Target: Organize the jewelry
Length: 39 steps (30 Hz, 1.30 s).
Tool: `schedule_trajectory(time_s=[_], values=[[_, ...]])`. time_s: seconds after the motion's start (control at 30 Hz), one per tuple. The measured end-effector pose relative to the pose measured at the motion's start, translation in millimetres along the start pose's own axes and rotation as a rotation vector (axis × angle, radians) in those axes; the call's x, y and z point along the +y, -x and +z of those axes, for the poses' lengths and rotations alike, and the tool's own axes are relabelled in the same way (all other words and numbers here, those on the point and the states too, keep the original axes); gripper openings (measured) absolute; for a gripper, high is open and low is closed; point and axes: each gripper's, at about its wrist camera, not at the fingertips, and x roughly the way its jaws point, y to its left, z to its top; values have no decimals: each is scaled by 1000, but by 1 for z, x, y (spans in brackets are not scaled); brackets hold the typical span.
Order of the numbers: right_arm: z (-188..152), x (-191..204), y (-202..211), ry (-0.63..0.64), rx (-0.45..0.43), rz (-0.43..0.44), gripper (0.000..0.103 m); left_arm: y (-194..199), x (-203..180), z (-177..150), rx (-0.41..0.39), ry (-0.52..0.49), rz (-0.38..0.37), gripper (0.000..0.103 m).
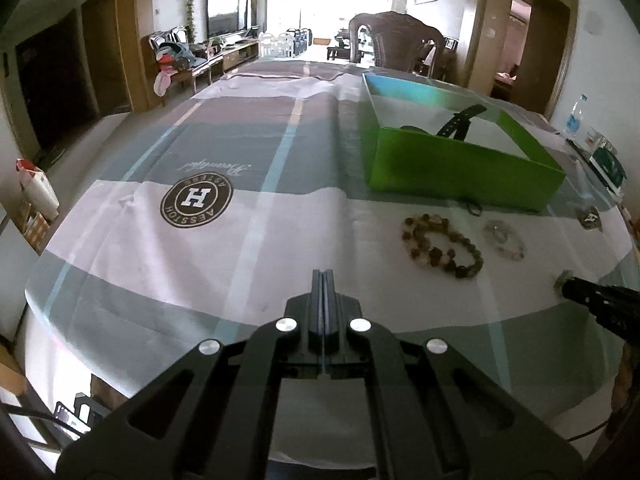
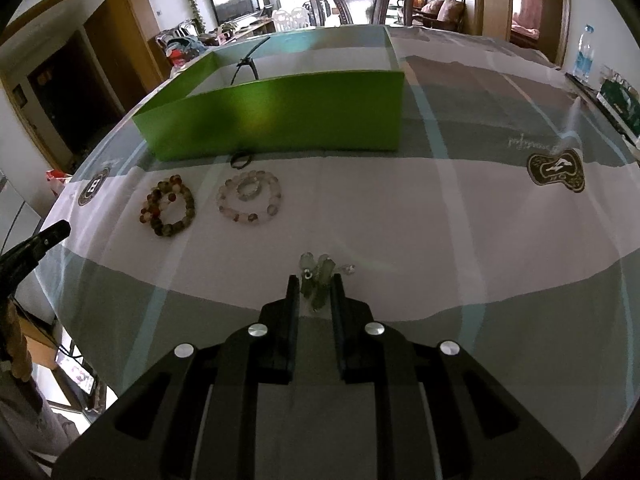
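- Right tongs [image 2: 315, 280]: closed on a small pale-green crystal trinket [image 2: 318, 280], low over the desk [image 2: 440, 216]; the trinket's long axis runs along the fingers.
- Left tongs [image 1: 323, 276]: shut, empty, to the left.
- Green box [image 2: 280, 116]: straight ahead of the right tongs, beyond two bead bracelets [image 2: 168, 206]; right hand nearer.

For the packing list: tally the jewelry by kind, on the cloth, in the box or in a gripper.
Bead bracelets: 3 - dark brown, pale pink, small clear one inside it
Watches: 1 - black watch in the green box
Greenish crystal pieces: 1 - between the right gripper fingers
Total: 5
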Motion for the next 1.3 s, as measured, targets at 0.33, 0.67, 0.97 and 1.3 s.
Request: schedule_trajectory(time_s=[0.33, 0.67, 0.97, 1.3], values=[[-3, 3, -7, 0, 16, 11, 16, -48, -41, 26, 63, 6, -113, 25], [-7, 1, -7, 3, 3, 24, 16, -68, -111, 23, 59, -210, -18, 41], [-7, 3, -6, 7, 5, 15, 16, -83, -118, 23, 83, -215, -6, 12], [-8, 4, -6, 9, 3, 11, 16, -9, -76, 33, -50, -100, -32, 12]])
